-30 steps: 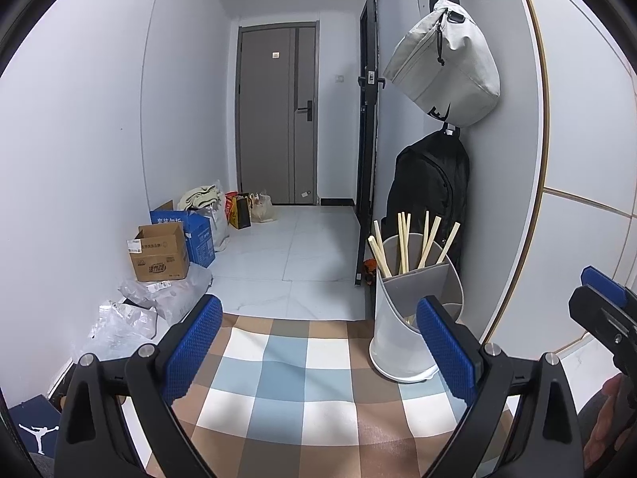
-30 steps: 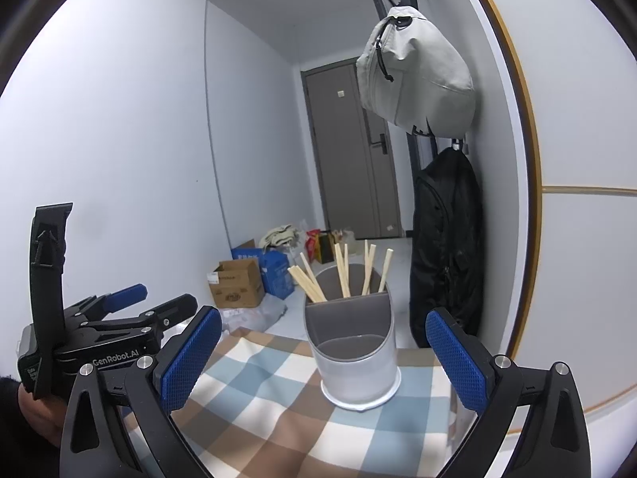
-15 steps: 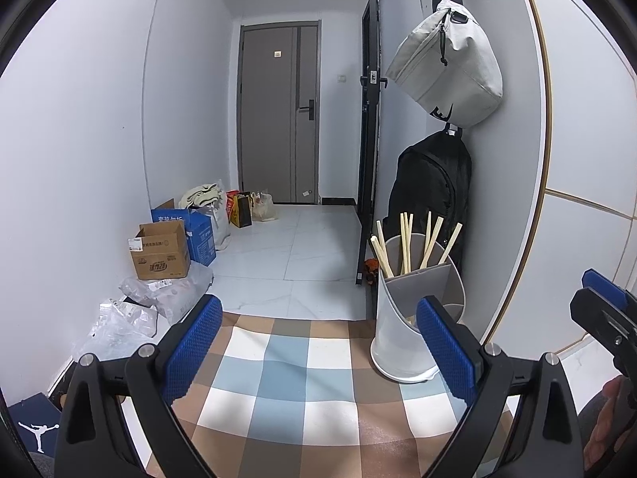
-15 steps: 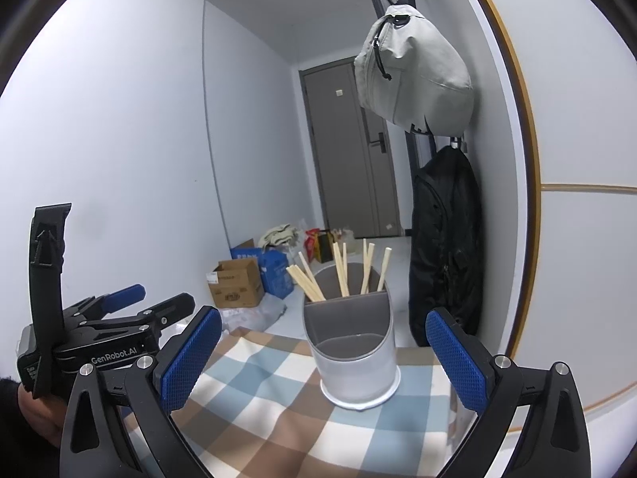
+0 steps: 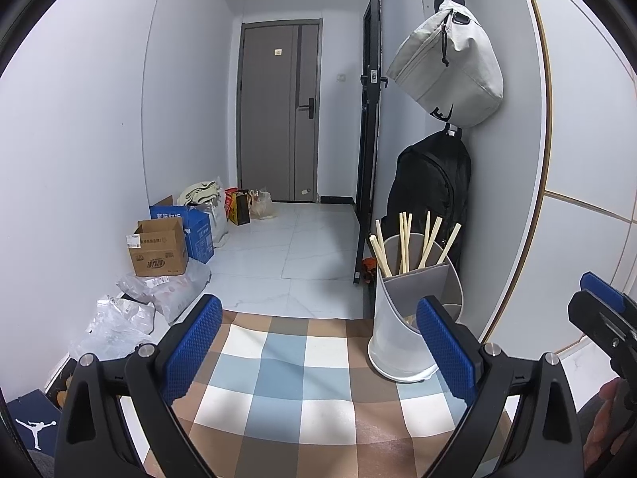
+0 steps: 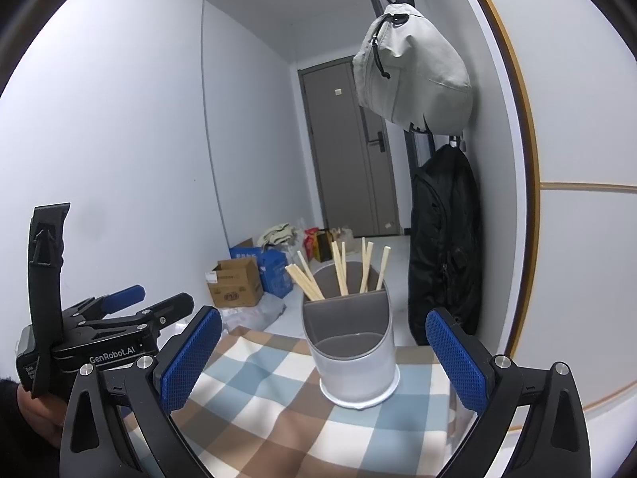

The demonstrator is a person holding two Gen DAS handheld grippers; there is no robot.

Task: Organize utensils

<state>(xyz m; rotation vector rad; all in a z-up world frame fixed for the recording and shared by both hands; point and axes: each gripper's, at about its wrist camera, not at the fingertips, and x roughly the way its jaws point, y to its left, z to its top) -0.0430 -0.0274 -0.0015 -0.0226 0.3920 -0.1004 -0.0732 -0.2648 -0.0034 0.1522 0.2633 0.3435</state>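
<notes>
On my left wrist view, the left gripper (image 5: pixel 318 342) hangs spread and empty over the checked cloth (image 5: pixel 286 382) — the utensil holder (image 5: pixel 406 318) with chopsticks (image 5: pixel 404 243) stands at its right finger. On my right wrist view, the right gripper (image 6: pixel 324 354) is spread wide too, the holder between its fingers, untouched.

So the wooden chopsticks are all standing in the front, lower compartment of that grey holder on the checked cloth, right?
Not quite. The wooden chopsticks stand in the back, taller compartment of the grey holder on the checked cloth. The right wrist view shows the front, lower compartment with no chopsticks sticking up from it.
</notes>
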